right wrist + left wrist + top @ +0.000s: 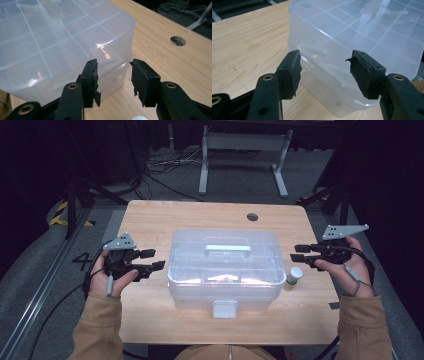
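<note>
So the person in the tan sleeves has a black two-jaw tool in each hand, both parked on either side of the box and neither touching it. Left tool (152,259) has its jaws standing apart with nothing between them, just short of the box's left wall; right tool (298,252) is the same story, jaws apart and empty, near the right wall. The clear plastic storage box with a divided lid (223,268) sits in the middle of the light wooden bench (150,220), white latch (224,308) facing the person, pale handle (227,250) flat on top. Just beside its right front corner there's a small white-capped bottle (295,275). My guess: the box is light, stiff but a bit flexy, and slippery on those smooth walls, so the handle or the latch looks like the spot to grab. Further back there's a round cable hole (252,216) in the bench.
</note>
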`<state>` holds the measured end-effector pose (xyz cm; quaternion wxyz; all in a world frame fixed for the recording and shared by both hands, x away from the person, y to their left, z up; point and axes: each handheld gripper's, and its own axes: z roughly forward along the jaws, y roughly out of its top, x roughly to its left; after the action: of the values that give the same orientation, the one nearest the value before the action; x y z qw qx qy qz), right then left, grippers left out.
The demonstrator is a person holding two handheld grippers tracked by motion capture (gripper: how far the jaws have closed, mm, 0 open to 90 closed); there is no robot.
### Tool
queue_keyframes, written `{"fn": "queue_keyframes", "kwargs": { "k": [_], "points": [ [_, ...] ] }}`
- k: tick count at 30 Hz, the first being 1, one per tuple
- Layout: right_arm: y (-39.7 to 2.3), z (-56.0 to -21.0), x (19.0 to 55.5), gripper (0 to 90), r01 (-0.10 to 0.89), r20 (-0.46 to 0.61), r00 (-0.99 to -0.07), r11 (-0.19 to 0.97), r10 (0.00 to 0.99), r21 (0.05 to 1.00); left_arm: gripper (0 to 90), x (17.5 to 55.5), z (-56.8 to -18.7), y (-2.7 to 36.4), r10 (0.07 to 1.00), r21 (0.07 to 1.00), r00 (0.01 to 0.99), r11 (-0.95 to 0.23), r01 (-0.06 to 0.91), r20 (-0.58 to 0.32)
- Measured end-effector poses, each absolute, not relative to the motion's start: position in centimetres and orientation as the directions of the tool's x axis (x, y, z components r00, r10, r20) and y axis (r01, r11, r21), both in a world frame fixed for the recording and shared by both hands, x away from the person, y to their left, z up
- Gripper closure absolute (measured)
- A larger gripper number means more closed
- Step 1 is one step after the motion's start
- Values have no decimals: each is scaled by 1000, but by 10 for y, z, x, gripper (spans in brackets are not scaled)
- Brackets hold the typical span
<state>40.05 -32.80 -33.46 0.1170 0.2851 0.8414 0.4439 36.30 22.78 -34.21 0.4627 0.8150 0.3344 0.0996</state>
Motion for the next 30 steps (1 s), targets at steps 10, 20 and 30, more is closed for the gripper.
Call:
{"fn": "queue_keyframes", "kwargs": {
  "k": [10,20,30],
  "points": [
    [-329,-338,402,553,430,60,-776,456,628,779,403,363,-332,222,625,823,767,-352,446,-149],
    [-328,-337,400,528,426,54,-771,452,634,784,349,371,-309,195,589,822,799,-393,413,-120],
    [-329,-338,397,514,432,68,-774,446,630,784,328,387,-293,148,506,792,857,-482,374,-96]
  ]
}}
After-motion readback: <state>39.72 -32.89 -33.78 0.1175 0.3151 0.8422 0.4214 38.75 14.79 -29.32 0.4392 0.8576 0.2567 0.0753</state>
